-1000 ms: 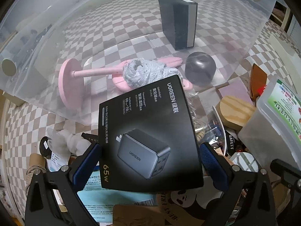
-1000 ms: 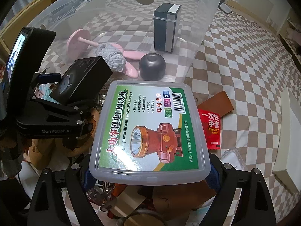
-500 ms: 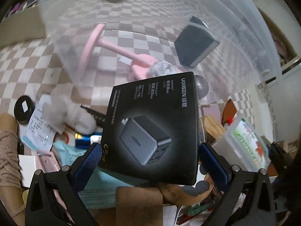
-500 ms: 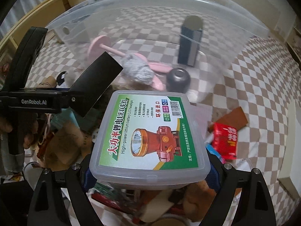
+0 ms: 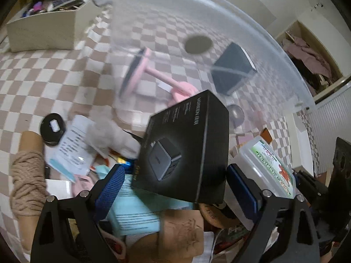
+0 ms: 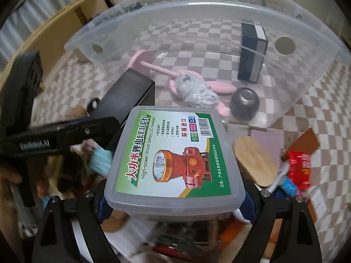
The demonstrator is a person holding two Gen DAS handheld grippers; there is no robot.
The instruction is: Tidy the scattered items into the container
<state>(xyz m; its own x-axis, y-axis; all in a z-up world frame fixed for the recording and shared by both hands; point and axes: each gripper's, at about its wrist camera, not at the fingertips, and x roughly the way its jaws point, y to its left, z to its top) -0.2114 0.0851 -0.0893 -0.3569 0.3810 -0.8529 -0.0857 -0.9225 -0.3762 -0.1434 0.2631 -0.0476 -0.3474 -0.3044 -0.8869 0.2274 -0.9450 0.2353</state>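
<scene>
Progress is partial: left tongs clamp a black cardboard charger box, right tongs clamp a clear plastic headlamp case, both short of the transparent plastic container, with clutter remaining outside.

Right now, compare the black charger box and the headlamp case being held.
The charger box is matte black cardboard; the headlamp case is translucent plastic with a green label. The charger box sits tilted in the left gripper; the headlamp case lies flat in the right gripper. Both are carried outside the clear bin.
</scene>
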